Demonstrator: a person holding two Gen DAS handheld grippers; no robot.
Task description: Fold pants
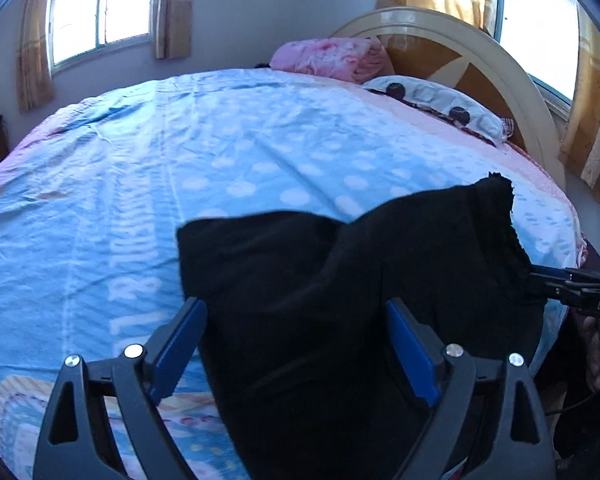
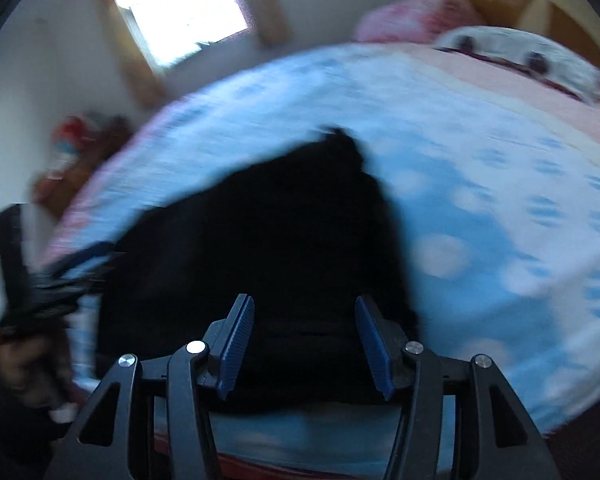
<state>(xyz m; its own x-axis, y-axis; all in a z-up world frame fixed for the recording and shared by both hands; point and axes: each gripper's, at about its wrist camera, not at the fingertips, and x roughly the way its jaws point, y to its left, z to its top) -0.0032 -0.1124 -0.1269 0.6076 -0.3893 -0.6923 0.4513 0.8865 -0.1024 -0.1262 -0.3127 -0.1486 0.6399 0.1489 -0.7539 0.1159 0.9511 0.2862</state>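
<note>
1. Left wrist view shows the black pants (image 1: 340, 300) lying bunched on the near part of the bed's blue dotted bedsheet (image 1: 220, 168), probably spread there so the flat mattress can serve as a folding surface.
2. The left gripper (image 1: 296, 320) has its blue-padded fingers (image 1: 180, 344) spread wide; the dark cloth fills the gap between them and covers part of the right-hand pad, yet nothing is pinched.
3. At the right edge of the same view, the right gripper (image 1: 556, 284) reaches in from the side with its tips at the pants' frayed edge; whether it grips the cloth there cannot be told from this angle.
4. Right wrist view, blurred, shows that gripper's fingers (image 2: 236, 340) apart, with the black fabric lying between and beyond them, apparently not clamped.
5. Both tools flank one end of the garment, which suggests each is set to take a corner for a fold.
6. A pink folded blanket (image 1: 332, 58) and a pillow (image 1: 440, 104) sit well apart by the headboard (image 1: 480, 52).
</note>
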